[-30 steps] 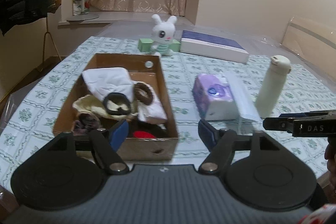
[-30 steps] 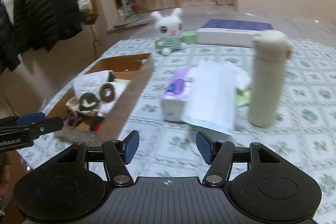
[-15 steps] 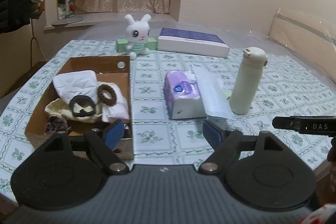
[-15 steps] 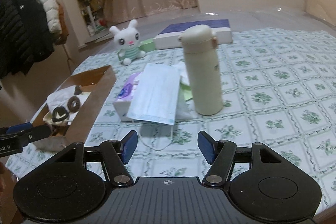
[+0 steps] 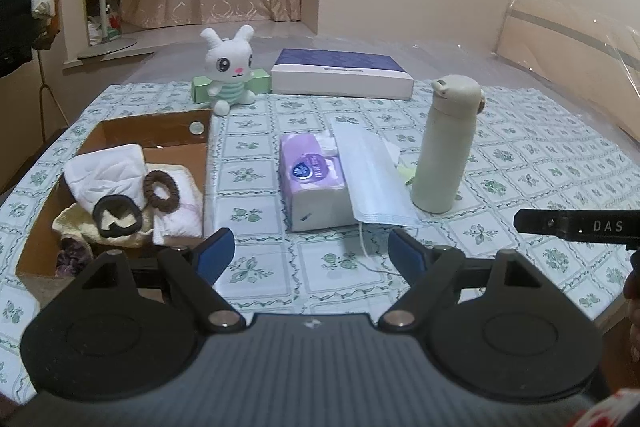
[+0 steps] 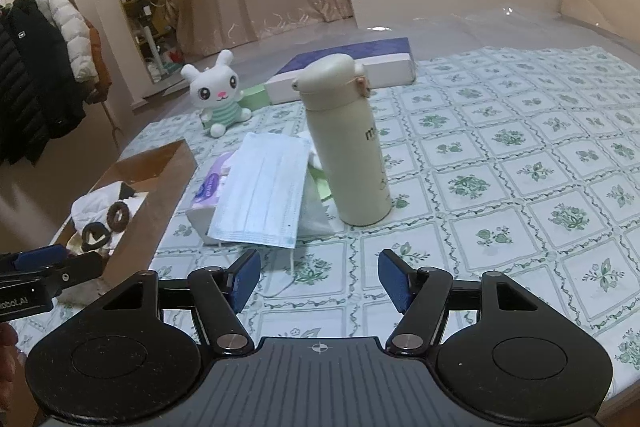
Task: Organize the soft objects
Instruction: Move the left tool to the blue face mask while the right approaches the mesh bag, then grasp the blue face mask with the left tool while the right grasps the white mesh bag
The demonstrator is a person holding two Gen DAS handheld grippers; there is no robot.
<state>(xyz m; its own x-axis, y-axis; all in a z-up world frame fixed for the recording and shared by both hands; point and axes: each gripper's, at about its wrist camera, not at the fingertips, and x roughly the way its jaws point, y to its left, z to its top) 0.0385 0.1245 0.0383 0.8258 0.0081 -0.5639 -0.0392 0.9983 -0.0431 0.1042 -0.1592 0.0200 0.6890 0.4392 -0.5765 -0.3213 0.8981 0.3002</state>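
A cardboard box [image 5: 160, 121] [image 6: 160, 195] at the table's left holds white cloths [image 5: 108, 171], a brown scrunchie [image 5: 162, 187] and a black hair band [image 5: 118, 217]. A light blue face mask [image 5: 370, 171] [image 6: 264, 195] lies draped over a purple tissue pack [image 5: 312, 179]. A white plush rabbit [image 5: 230, 67] [image 6: 218, 95] sits at the back. My left gripper [image 5: 310, 255] is open and empty, near the table's front edge. My right gripper [image 6: 318, 279] is open and empty, just in front of the mask.
A cream flask [image 5: 446, 147] [image 6: 344, 139] stands upright right of the mask. A flat blue and white box [image 5: 340, 73] and a small green box [image 5: 200, 89] lie at the back. Coats hang at the left [image 6: 36, 79].
Both grippers have pulled back and swung right. The box has slid toward the left of both views and the mask and flask toward the centre. Both stay open and empty.
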